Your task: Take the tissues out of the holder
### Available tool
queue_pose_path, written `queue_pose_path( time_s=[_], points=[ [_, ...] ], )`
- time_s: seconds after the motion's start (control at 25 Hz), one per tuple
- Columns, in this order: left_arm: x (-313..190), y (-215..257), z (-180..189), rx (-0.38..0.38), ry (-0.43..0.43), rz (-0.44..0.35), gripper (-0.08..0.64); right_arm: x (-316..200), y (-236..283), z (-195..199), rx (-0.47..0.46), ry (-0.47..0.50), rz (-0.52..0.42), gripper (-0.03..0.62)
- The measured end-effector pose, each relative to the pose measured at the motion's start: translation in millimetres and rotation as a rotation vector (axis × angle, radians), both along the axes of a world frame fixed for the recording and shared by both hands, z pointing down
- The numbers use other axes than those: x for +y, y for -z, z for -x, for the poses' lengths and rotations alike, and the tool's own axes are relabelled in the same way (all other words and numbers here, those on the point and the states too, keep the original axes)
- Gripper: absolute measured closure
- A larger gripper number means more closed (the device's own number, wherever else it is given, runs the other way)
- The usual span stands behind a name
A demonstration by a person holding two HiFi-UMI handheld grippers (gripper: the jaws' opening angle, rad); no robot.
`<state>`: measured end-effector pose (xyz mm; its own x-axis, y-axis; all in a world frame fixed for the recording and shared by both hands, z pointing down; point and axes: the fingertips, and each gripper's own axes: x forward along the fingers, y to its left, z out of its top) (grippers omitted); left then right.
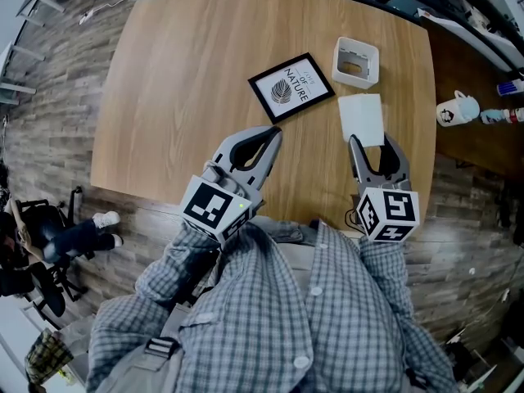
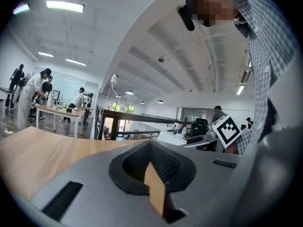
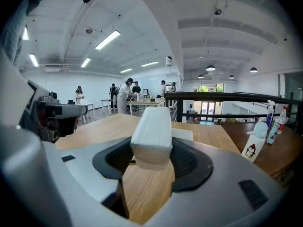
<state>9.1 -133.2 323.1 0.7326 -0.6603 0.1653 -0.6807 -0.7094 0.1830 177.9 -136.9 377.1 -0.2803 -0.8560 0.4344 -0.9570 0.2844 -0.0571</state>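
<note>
Head view: tissues (image 1: 361,118) sit outside the holder (image 1: 356,61), just short of it, their near edge in the right claw (image 1: 371,144). Left claw (image 1: 268,140) is low over the bench (image 1: 180,80), aimed at a framed print (image 1: 291,88).
Left gripper view: jaws together.
Right gripper view: jaws clamped on the tissues.

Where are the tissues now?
In the head view, the tissues are on the table's right side, clamped in the right gripper. They sit just on the person's side of the holder, right of the framed picture.
</note>
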Motion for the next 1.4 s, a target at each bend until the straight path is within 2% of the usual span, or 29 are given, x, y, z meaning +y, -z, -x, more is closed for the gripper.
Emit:
queue_pose_path(
  time_s=[0.8,1.2,1.4],
  points=[
    [2.3,0.2,0.3,0.0,0.007,-0.002,0.56,-0.6,0.2,1.5,-0.003,0.011,-0.006,0.343],
    [-1.6,-0.8,-0.9,-0.008,0.005,0.0,0.56,-3.7,-1.8,3.8,-0.048,0.021,0.002,0.345],
    [-2.9,-1.8,0.1,-0.007,0.007,0.005,0.56,-4.9,-3.2,6.0,-0.034,0.025,0.002,0.345]
  ],
)
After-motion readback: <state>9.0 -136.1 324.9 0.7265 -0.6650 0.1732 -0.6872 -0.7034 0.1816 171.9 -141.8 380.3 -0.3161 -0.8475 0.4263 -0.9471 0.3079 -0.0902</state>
